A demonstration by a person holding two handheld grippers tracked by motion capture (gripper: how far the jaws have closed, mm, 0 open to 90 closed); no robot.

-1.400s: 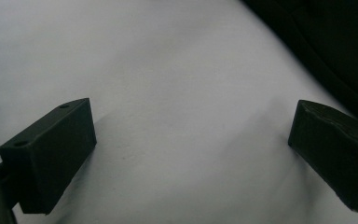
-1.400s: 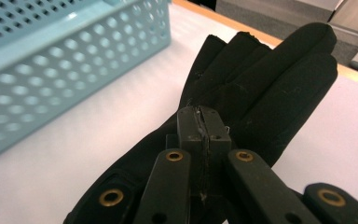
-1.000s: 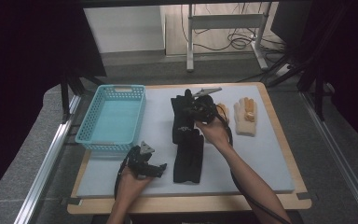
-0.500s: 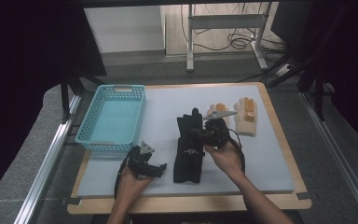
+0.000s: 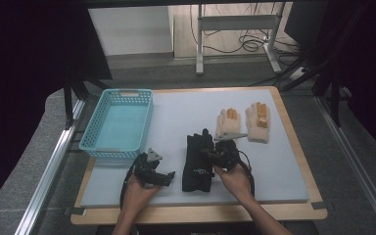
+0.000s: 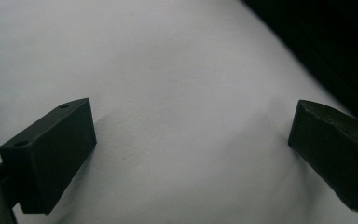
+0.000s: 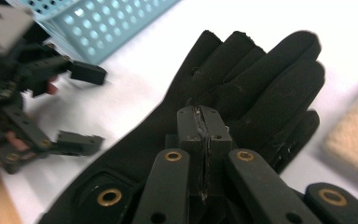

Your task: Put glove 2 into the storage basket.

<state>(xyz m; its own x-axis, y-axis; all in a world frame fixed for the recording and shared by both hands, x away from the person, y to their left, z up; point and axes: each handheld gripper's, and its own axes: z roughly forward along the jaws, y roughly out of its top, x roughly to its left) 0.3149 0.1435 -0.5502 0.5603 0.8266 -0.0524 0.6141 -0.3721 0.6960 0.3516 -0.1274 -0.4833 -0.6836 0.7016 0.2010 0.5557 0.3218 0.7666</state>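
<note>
a white mat (image 5: pixel 186 112) covered the table; the right gripper (image 5: pixel 210 155), jaws pressed together on nothing, hovered over black gloves (image 5: pixel 198 159) at centre; the left gripper (image 5: pixel 165 177), jaws wide, rested beside them near a blue basket (image 5: pixel 90 132); two cream gloves (image 5: pixel 245 122) lay beyond.

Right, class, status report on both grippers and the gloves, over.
Left gripper open over bare mat. Right gripper shut on black glove. Two tan gloves beyond, basket empty.

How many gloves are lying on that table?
3 clearly seen: a black glove near the table's front, under the right gripper, and two cream gloves side by side farther back. The black one could be a stacked pair; I can't tell.
</note>
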